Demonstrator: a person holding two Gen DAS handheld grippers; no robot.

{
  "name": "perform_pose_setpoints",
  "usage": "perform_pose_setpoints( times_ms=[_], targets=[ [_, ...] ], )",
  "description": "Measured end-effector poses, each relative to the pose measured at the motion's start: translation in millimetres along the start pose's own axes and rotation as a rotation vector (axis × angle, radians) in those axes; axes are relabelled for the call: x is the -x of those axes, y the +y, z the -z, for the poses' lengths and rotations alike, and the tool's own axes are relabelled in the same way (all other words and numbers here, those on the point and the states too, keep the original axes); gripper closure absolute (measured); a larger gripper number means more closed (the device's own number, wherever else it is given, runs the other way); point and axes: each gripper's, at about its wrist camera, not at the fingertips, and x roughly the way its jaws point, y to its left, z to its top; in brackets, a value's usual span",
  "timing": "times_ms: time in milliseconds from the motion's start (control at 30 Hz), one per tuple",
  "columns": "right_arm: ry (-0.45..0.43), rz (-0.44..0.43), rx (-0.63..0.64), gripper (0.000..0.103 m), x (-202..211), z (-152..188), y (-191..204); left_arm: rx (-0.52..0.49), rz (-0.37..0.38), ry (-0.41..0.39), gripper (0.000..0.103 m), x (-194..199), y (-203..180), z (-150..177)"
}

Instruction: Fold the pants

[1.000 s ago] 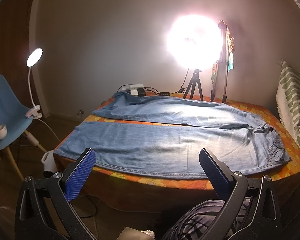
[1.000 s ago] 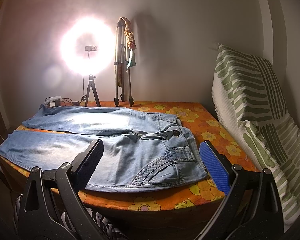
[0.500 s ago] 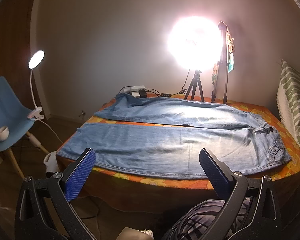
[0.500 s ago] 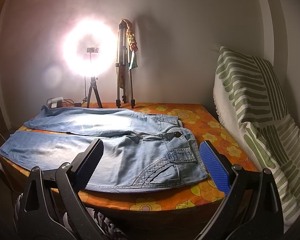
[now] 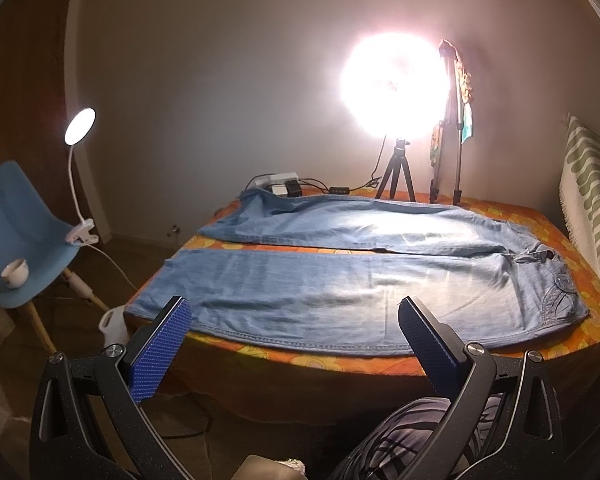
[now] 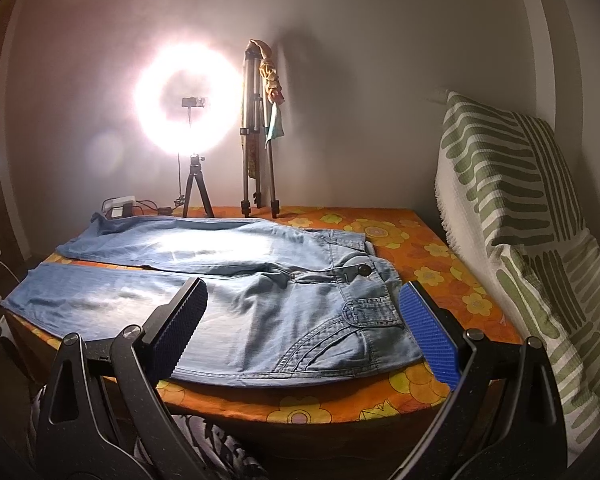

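Observation:
Light blue jeans [image 5: 340, 280] lie flat and unfolded on the orange flowered table [image 5: 340, 360], legs spread apart toward the left, waist at the right. In the right wrist view the jeans [image 6: 260, 300] show their waist button and pocket near me. My left gripper [image 5: 294, 344] is open and empty, in front of the table's near edge by the near leg. My right gripper [image 6: 302, 326] is open and empty, just before the near edge at the waist end.
A bright ring light on a small tripod [image 5: 396, 168] and a taller tripod [image 5: 446, 132] stand at the table's back. A power strip with cables [image 5: 278, 184] lies at the back left. A blue chair [image 5: 16, 236] with a clip lamp is left. A green-striped cushion [image 6: 520, 220] leans at the right.
Both views have shifted slightly, the table and jeans sitting a little lower and farther right in the left view. The jeans have not moved and both grippers stay open.

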Motion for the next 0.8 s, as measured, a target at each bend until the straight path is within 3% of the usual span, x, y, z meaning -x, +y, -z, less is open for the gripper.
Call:
perform_pose_setpoints(
  times_ms=[467,800],
  targets=[
    [-0.028,-0.042,0.019,0.004,1,3,-4,-0.014,-0.017,-0.009,0.0,9,-2,-4],
    [-0.051,-0.122,0.045,0.004,-2,-12,7,-0.007,-0.037,-0.01,0.0,6,10,-10]
  ],
)
